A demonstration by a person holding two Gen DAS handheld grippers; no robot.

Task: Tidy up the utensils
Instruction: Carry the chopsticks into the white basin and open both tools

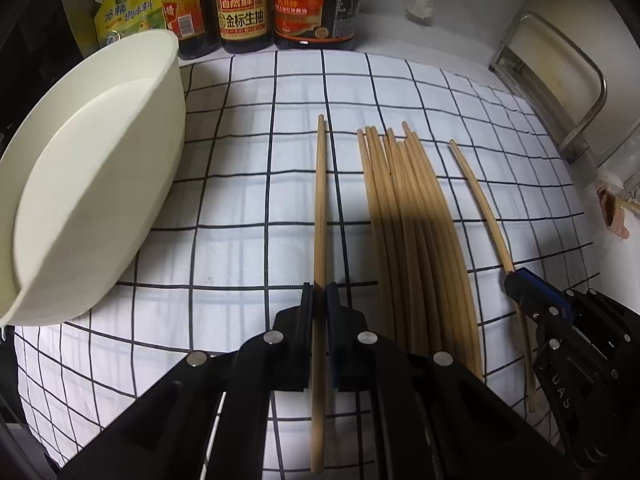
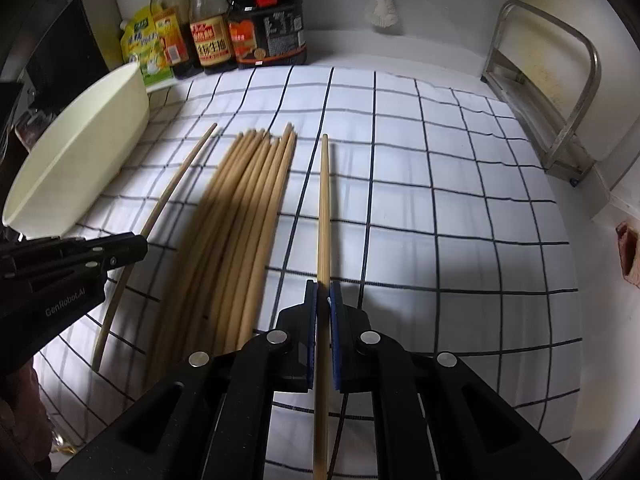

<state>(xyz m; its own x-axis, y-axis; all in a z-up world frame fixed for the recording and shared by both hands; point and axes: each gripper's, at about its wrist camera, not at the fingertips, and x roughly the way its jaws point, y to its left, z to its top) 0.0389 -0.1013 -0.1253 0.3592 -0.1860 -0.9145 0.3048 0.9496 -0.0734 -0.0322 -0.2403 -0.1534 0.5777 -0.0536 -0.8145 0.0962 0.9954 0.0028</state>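
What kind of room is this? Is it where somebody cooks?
Most likely a home kitchen counter. Dark glass sauce bottles with red and yellow labels stand against the white wall, a pile of long wooden chopsticks lies on a white cloth with black grid lines, and a cream plastic basin sits beside them.

A bundle of chopsticks (image 1: 412,232) lay side by side on the checked cloth (image 1: 248,168), pale wood, their tips fanned slightly at the far end; perhaps ten, though the shadow across them made counting unsure. One lone chopstick (image 1: 320,216) lay apart on the side toward the cream basin (image 1: 92,184), roughly parallel to the bundle. Another single chopstick (image 2: 324,216) lay just off the bundle's other side, also lengthwise, flat on the cloth.
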